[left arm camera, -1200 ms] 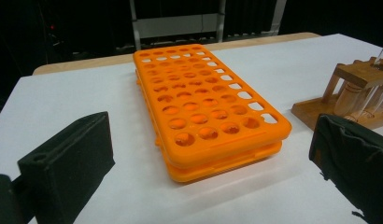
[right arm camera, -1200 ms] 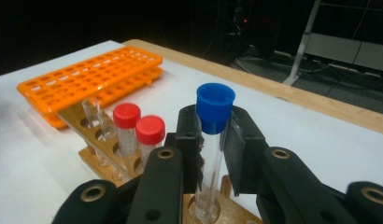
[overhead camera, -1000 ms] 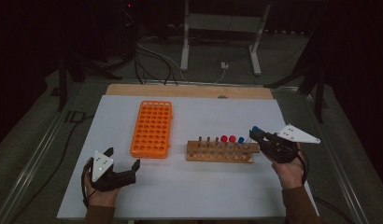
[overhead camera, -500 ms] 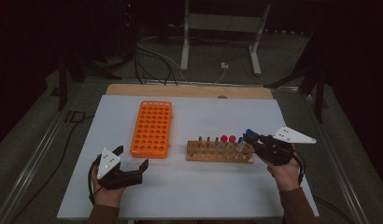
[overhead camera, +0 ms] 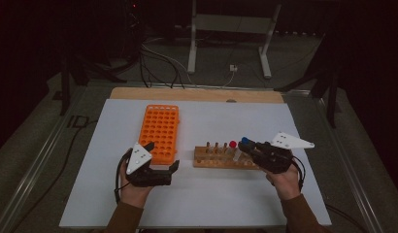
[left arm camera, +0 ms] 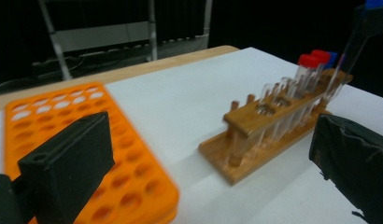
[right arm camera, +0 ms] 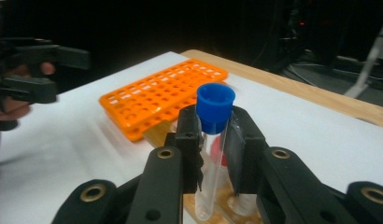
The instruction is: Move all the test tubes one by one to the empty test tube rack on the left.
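My right gripper is shut on a clear test tube with a blue cap. The tube hangs tilted over the right end of the wooden tube rack; I cannot tell whether its tip is in a hole. Red-capped tubes and several clear tubes stand in that rack. My left gripper is open with nothing between its fingers. It hovers at the near end of the orange rack.
Both racks stand on a white mat over a wooden table whose far edge shows. Dark floor, cables and a metal stand lie behind. White mat runs bare along the near edge and far right.
My left gripper has moved right and a little up, from the mat's near left to the orange rack's near end. My right gripper has carried the blue-capped tube leftward to the wooden rack's right end.
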Demonstrator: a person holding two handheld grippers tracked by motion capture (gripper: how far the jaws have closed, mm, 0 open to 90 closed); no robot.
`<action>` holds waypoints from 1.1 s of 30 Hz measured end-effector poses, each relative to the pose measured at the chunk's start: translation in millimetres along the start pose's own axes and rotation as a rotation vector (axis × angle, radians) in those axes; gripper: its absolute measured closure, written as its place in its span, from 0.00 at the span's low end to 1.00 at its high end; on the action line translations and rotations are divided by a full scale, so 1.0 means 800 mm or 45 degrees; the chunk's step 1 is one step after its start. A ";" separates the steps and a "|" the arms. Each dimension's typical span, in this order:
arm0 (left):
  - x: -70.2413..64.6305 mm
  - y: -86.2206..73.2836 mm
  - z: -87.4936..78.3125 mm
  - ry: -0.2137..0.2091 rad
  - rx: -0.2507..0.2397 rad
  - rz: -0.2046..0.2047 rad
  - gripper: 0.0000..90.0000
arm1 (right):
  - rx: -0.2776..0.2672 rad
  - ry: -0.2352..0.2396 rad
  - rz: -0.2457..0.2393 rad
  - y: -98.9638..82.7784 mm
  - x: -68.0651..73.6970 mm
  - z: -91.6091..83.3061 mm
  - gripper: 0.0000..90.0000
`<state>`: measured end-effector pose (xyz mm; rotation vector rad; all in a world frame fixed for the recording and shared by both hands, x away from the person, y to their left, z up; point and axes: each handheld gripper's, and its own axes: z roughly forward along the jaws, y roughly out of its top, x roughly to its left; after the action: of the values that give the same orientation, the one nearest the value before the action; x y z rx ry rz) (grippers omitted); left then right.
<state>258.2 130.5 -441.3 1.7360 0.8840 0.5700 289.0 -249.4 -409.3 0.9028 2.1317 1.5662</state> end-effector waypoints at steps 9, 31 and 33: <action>-0.026 0.020 0.040 -0.071 0.000 0.044 0.01 | 0.003 0.067 -0.007 0.006 0.015 0.018 0.85; -0.082 0.029 0.097 -0.251 0.085 0.101 0.41 | 0.038 0.173 -0.041 0.012 0.047 0.063 0.85; -0.082 0.029 0.099 -0.271 0.087 0.087 0.55 | 0.041 0.185 -0.049 0.012 0.051 0.065 0.85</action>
<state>282.8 28.1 -442.3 1.8557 0.7036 0.3942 293.4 -183.1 -413.4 0.7742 2.2652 1.6277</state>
